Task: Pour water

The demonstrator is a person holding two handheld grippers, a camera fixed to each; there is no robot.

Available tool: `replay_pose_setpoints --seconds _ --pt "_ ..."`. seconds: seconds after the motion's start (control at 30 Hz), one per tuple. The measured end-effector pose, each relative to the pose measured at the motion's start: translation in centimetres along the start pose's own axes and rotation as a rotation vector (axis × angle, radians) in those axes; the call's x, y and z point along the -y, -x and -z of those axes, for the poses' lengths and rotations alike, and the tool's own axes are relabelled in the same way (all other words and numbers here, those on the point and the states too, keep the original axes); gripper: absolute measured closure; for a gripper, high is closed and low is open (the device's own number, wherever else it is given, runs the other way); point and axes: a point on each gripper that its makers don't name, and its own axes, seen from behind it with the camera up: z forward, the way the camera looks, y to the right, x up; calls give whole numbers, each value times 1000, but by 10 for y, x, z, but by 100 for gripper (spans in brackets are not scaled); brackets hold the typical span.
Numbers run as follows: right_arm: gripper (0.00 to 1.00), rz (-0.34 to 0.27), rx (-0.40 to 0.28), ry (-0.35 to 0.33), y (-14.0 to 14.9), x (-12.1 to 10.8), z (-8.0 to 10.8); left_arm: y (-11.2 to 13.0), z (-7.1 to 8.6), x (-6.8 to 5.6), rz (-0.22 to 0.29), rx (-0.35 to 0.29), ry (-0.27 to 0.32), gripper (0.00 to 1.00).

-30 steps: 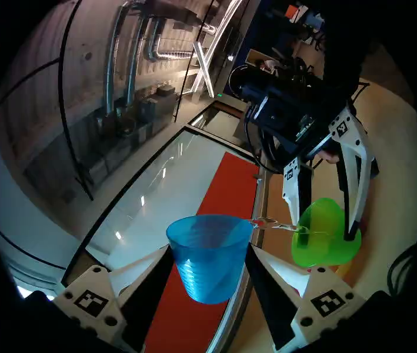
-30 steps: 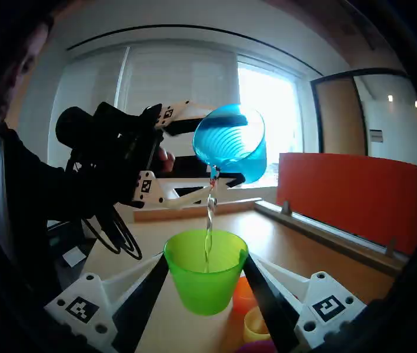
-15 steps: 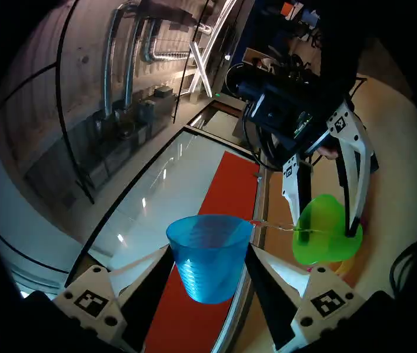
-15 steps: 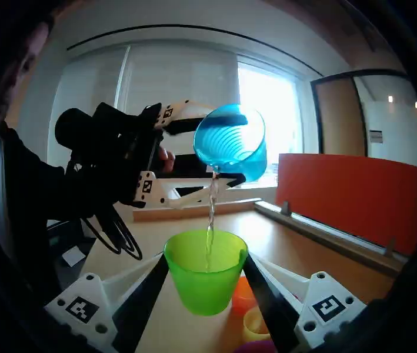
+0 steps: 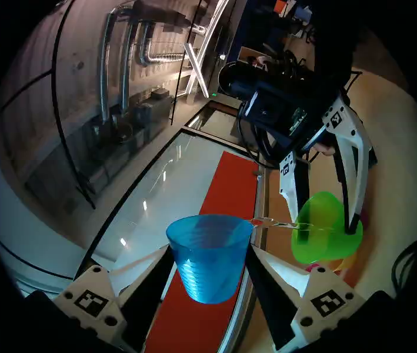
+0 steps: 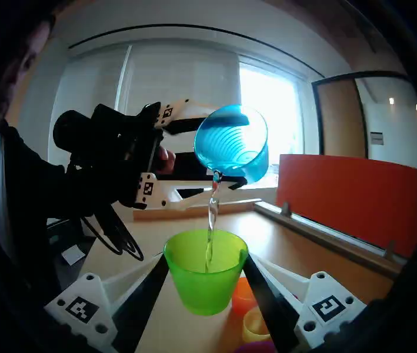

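Blue cup (image 5: 210, 259), tilted, is sitting clamped betw. your L gripper (image 5: 208, 250) fingers, streaming water (image 6: 211, 215) into green cup (image 6: 205, 282) just below. You're pinching that one upright w/ R gripper (image 6: 205, 259), over wood desk (image 6: 284, 244).

The blue cup (image 6: 232, 144) and green cup (image 6: 205, 279) are glossy translucent plastic — table (image 6: 284, 247) smooth wood.

Wooden bench (image 6: 279, 241) spans the lower half of my right gripper view. Lower centre on it: orange cup (image 6: 244, 297), yellow cup (image 6: 256, 326) just beside. Red partition (image 6: 355, 197) along its right edge.
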Motion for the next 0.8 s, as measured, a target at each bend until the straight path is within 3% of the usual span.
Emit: replay_pose_setpoints --seconds 0.8 --pt "10 8 -2 -2 -1 2 -2 -3 2 6 -60 8 -5 17"
